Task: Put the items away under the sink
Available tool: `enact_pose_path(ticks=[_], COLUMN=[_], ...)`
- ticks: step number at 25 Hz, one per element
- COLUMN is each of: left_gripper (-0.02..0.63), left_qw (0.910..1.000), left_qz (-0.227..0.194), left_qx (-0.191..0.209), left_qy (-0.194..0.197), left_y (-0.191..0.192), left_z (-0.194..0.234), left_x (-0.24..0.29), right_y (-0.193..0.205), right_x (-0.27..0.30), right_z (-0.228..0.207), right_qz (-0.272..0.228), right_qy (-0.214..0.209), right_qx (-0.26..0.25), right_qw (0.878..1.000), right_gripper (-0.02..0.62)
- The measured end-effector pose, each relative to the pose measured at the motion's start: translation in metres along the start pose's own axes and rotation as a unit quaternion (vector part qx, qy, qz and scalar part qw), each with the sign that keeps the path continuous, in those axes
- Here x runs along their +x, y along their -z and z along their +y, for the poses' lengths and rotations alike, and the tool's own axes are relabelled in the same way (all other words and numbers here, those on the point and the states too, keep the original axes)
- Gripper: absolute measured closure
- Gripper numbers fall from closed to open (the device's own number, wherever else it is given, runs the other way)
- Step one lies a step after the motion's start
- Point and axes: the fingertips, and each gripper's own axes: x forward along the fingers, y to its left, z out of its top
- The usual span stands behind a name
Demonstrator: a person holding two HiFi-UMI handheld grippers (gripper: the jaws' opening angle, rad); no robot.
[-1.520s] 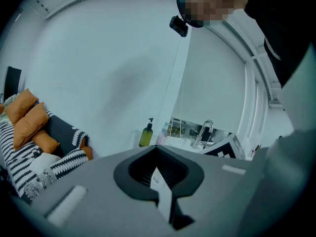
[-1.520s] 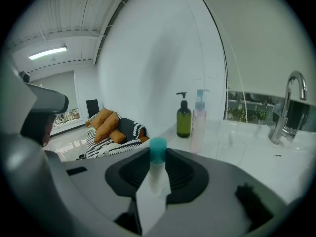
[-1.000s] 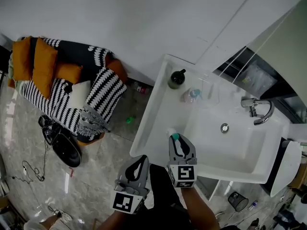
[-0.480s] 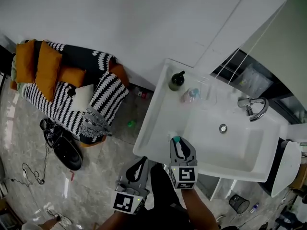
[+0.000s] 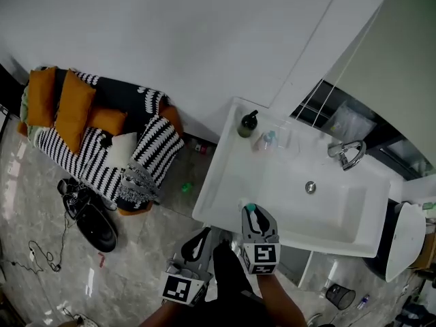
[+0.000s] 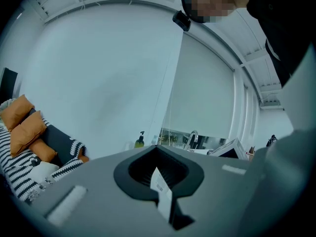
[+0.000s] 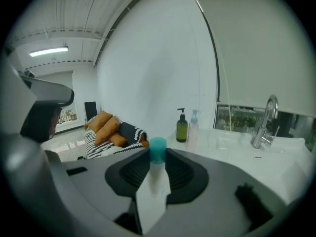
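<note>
Carrying step: the right gripper (image 5: 251, 216) clamps a teal-capped white bottle (image 7: 157, 172) at the sink's (image 5: 228, 176) 6 o'clock rim. The left gripper (image 5: 201, 237), jaws together, hangs at 7 o'clock. Next, likely, the bottle goes down beneath the basin.

Sink ahead of me, sofa (image 5: 146, 142) off to its left.
The faucet (image 5: 346, 154) stands behind the basin (image 5: 340, 210), with two bottles at the back-left corner, the pump bottle (image 5: 247, 123) left of the other (image 5: 267, 140). My right gripper (image 5: 250, 211), with a tube (image 7: 157, 169) between its jaws, hangs at the front rim. My left gripper (image 5: 202, 236), pinching a slip (image 6: 160, 186), is beside it.
</note>
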Motion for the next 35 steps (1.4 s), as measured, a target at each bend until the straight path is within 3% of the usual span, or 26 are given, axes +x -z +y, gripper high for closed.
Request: enact_pose_path(ticks=[4,35], left_gripper=[0.598,0.598], left_qw=[0.9997,0.996], left_qz=[-0.022,-0.046], left_qx=[0.012,0.025], left_qy=[0.004,0.073], left_y=[-0.009,-0.014], left_z=[0.0,-0.037], left_x=[-0.013,-0.136], right_y=[-0.009,-0.012], right_x=[-0.018,-0.157], right_z=[0.005,0.088], right_qz=[-0.01,-0.04], right_qy=[0.005,0.045], right_qx=[-0.009,-0.007], right_qw=[1.0,0.998], right_gripper=[0.488,0.488])
